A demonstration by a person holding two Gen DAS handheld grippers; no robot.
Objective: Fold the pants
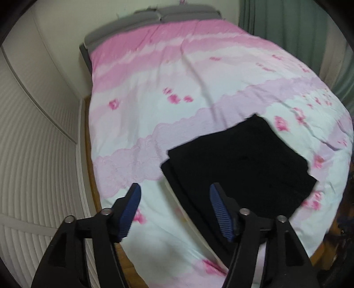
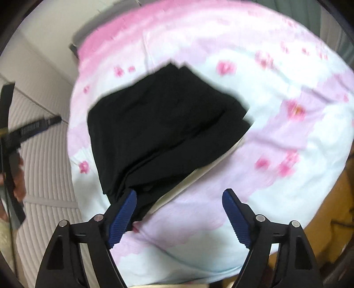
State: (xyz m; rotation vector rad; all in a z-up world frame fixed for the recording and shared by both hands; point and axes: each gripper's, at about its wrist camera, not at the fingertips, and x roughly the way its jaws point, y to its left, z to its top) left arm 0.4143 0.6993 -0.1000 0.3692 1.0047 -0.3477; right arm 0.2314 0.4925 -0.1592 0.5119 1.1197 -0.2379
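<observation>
Both tools, the left tool (image 1: 174, 188) and the right tool (image 2: 179, 195), have their blue fingers apart and hold nothing. The black folded cloth pants (image 1: 239, 164) lie flat on the pink flowery bed cover (image 1: 154, 93), just past the tools. The folding looks almost done; next may be a last tidy press. Only the left view shows the grey headboard (image 1: 154, 15) far beyond the pants.

One folded pair of black pants (image 1: 239, 164), one bed (image 1: 177, 88), two grippers with spread fingers.

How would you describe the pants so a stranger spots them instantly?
Start at the bed's pink floral duvet. On its near end, in front of both open grippers, lie the folded black pants. They are the only dark thing on the bedding, with a cream layer peeking from underneath.
</observation>
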